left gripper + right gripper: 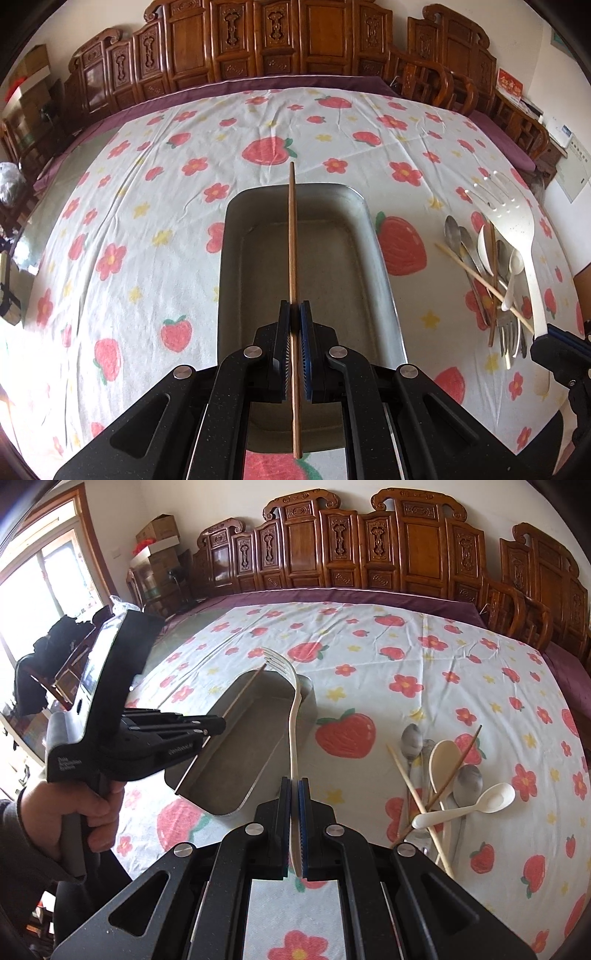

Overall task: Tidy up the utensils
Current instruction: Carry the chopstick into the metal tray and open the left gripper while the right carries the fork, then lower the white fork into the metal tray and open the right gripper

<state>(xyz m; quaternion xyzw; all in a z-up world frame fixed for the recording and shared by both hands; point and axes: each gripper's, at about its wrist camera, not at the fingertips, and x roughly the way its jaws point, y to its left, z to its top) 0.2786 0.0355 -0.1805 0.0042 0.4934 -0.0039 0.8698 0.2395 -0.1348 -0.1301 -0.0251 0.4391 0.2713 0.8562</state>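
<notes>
Left claw (294, 321) nearest the lens, clamped on a brown chopstick (292, 236) poised over the metal tray (373, 258) mid-tabletop. Right claw (294, 797) pinched tight on a white slotted spatula (293, 716), head above the tray's far end. Step looks like drop-off: lower both, release inside the rim. Leftover pile (439, 786) of spoons, forks and chopsticks sits toward the tabletop's right edge. Fork count unclear under the overlap; tray's near end hidden behind the left claw.
</notes>
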